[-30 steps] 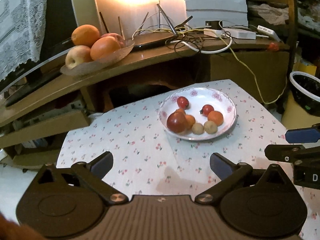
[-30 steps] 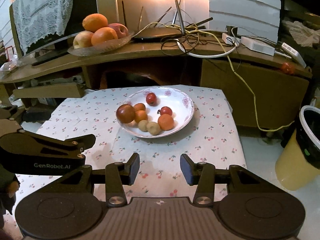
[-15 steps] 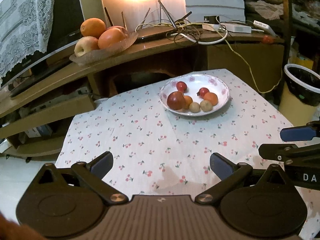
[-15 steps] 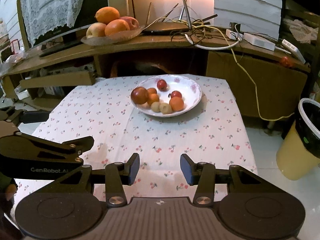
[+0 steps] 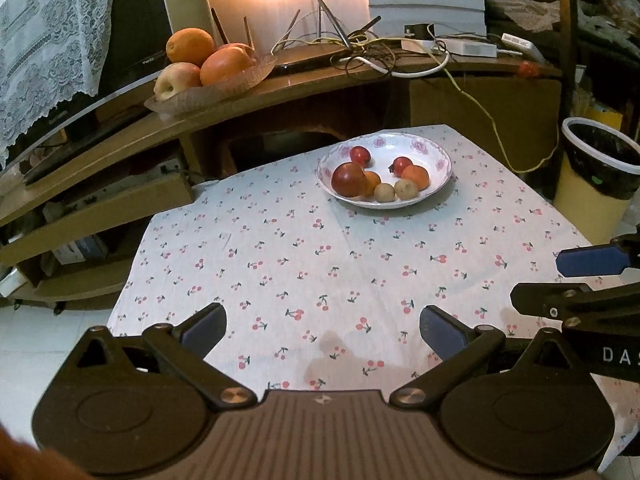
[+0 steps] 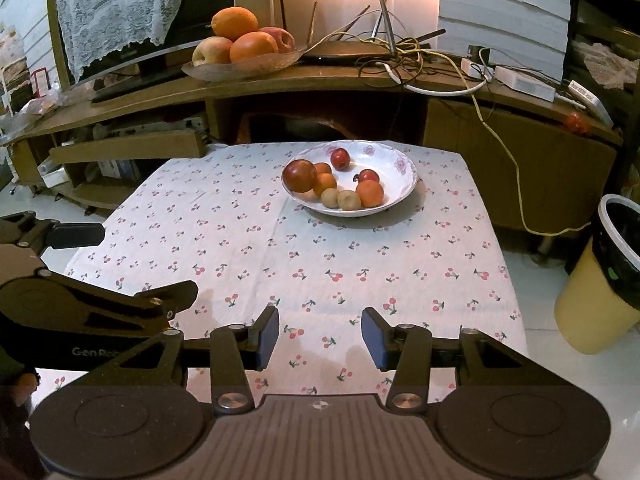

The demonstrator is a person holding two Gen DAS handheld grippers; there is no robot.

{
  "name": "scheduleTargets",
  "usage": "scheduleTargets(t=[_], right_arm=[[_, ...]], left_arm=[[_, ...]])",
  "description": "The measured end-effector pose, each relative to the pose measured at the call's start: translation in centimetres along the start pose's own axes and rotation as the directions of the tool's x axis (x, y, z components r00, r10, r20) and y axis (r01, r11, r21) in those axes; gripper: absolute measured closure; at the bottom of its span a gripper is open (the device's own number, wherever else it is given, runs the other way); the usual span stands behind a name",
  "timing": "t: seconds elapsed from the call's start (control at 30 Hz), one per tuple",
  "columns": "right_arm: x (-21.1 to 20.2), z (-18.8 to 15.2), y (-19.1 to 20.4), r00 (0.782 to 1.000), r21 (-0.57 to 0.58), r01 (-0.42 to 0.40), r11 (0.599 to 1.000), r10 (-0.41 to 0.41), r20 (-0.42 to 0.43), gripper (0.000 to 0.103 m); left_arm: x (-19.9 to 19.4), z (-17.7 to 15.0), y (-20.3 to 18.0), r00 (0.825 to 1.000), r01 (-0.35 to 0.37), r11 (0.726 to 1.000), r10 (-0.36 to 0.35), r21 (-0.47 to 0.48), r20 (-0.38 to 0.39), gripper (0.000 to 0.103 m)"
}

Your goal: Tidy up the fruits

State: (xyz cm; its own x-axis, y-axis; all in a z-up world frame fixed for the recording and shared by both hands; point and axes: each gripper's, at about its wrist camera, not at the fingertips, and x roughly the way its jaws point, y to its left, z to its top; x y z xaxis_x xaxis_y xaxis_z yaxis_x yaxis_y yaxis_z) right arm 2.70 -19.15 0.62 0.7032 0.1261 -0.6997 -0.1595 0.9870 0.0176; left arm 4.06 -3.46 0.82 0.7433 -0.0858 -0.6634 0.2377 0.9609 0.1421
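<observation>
A white plate (image 6: pixel 404 184) with pink flowers is seen at the far end of the table (image 6: pixel 280 248), which is covered by a cloth with little cherries. Small fruits are piled in the plate: a big dark red one (image 6: pixel 299 176), two small red ones, a few orange ones and two little brown ones (image 6: pixel 349 199). One orange fruit is partly hidden behind the big red one, so what kind it is cannot be told; it may be a small orange.

The left gripper (image 5: pixel 322 330) is held wide open over the near edge of the table, with nothing in it. The right gripper (image 6: pixel 319 338) is also held open and empty. Each gripper is cut off at the side of the other's view.

A dish of apples and oranges (image 6: pixel 244 46) is set on the wooden shelf (image 6: pixel 320 84) behind. A bin (image 6: pixel 604 280) is cut off at the right edge.
</observation>
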Motion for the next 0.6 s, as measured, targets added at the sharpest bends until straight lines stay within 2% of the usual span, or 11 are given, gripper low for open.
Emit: scheduleTargets(t=[0.6], right_arm=[[-1.2,-2.1,1.6,0.999,-0.028,-0.005,1.000,0.004,-0.036,0.054]], left_arm=[[-1.3,-1.9,-0.1,1.000,-0.004,1.000,0.004,0.006,-0.021,0.000]])
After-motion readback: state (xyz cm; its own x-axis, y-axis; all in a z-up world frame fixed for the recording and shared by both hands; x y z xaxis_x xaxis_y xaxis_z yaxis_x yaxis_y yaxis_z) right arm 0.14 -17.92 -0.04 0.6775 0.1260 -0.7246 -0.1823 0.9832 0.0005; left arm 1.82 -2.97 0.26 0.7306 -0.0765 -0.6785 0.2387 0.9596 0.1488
